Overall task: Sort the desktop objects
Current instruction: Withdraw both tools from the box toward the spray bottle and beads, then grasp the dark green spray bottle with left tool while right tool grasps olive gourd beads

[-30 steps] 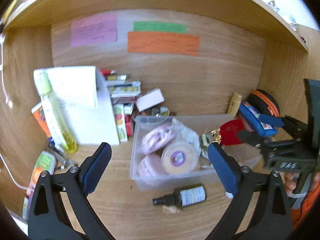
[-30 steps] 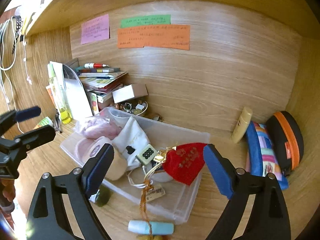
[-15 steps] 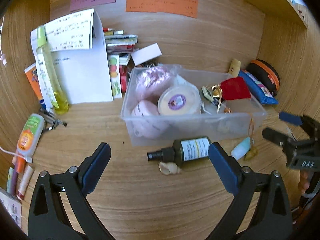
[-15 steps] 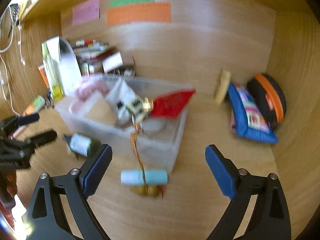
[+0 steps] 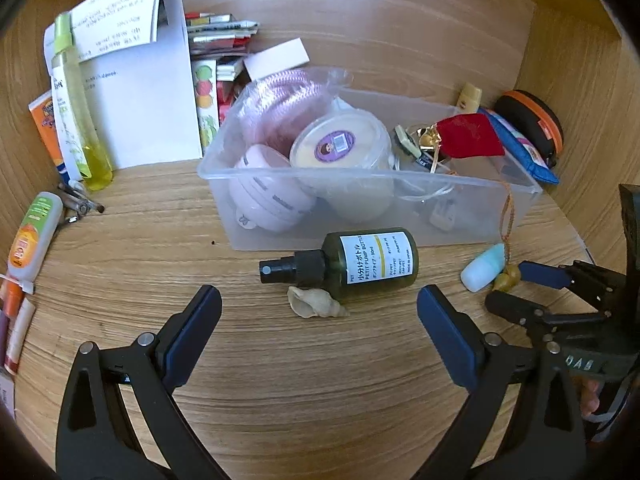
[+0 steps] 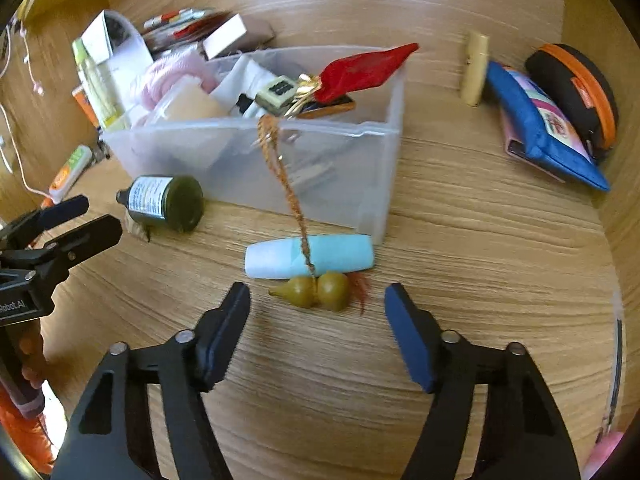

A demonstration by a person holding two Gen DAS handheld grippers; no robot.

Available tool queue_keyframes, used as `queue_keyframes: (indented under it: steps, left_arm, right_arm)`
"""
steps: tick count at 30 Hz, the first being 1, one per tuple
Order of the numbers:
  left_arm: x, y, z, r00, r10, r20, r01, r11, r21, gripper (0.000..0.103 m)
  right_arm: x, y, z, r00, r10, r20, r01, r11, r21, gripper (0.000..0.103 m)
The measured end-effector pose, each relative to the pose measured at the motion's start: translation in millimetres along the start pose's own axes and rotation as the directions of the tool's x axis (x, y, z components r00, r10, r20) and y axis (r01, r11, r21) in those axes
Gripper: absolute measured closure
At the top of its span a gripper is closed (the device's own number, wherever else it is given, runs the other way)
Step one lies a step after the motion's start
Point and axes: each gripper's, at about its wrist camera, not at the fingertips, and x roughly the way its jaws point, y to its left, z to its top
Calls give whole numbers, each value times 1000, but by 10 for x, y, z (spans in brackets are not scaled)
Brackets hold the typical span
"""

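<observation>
L hand-held gripper (image 5: 318, 308) is hovering w/ fingers spread wide, gripping nothing, lined up on the dark green pump bottle (image 5: 352, 266) lying on its side on the worktop (image 5: 280, 380), touching or just in front of the clear bin (image 5: 516, 200); a small shell (image 5: 314, 302) is sitting against the bottle's near side. R hand-held gripper (image 6: 318, 306) is also gaping, empty, closing in on the gourd charm (image 6: 314, 290), which is lying against the pale blue tube (image 6: 340, 256); the charm's braided cord (image 6: 280, 164) is running up over the bin rim toward the red pouch (image 6: 360, 68). Judging the step: both are approaching for picks. For the L, going for the bottle's body across its width, approx. mid-label, and keeping the near finger clear of the shell so it isn't getting pinched in. For the R, taking the gourd at its waist, w/o catching the tube; lifting slowly, since the cord is prob. tied to something in the bin and could be dragging contents out. Readable text: bottle label is showing "PETIT PUMP BOTTLE", Japanese characters, "MADE IN JAPAN"; L gripper body in the R view is reading "Robot.AI". Wall notes and paper sheet: writing too small to read.
</observation>
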Motion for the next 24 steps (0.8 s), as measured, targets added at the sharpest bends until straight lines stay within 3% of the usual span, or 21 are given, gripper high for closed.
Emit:
queue_keyframes:
  steps: [6, 10, 15, 18, 21, 24]
  left_arm:
    - [173, -11, 61, 999, -12, -46, 10, 999, -35, 4]
    - [298, -11, 101, 996, -34, -77, 28, 996, -83, 4]
    - [377, -49, 122, 993, -69, -95, 59, 993, -103, 3]
    - [426, -79, 131, 994, -23, -107, 11, 994, -113, 3]
    - [425, -138, 128, 994, -36, -103, 26, 995, -99, 3]
    - [446, -186, 130, 995, -3, -98, -5, 997, -79, 3]
  right_arm:
    - [48, 166, -28, 998, -52, 24, 54, 995, -82, 52]
    - [20, 166, -49, 999, -23, 33, 25, 996, -81, 63]
    - [1, 89, -41, 999, 19, 40, -17, 999, -46, 63]
    - [-4, 85, -43, 998, 43, 41, -41, 998, -48, 64]
    - [-28, 74, -47, 997, 64, 50, -61, 997, -52, 64]
    - [-67, 42, -54, 994, 89, 68, -87, 995, -39, 64]
